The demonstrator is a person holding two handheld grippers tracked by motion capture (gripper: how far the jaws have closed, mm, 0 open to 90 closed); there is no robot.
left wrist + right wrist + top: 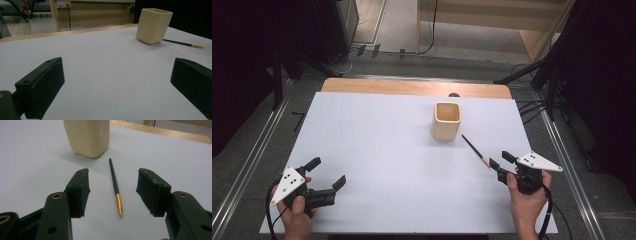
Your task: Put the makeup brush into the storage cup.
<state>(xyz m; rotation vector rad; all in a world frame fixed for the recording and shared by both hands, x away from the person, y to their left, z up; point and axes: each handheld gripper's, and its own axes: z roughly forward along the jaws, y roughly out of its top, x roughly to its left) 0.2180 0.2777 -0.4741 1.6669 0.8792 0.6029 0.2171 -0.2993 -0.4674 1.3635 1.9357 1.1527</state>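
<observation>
A cream square cup (446, 120) stands upright on the white table sheet (377, 150), right of centre. A dark pencil (475, 150) with a wooden tip lies on the sheet just right of the cup. My right gripper (501, 160) is open, and in the right gripper view the pencil (115, 185) lies between its spread jaws, its tip toward me, with the cup (87, 136) beyond. My left gripper (327, 172) is open near the front left with nothing between its jaws; from the left gripper view the cup (153, 25) and pencil (182, 43) sit far off.
A wooden table edge (412, 87) shows beyond the sheet's far side. Metal rails (562, 150) run along both sides of the table, and cables lie on the floor behind. A small dark object (454, 94) sits at the sheet's far edge.
</observation>
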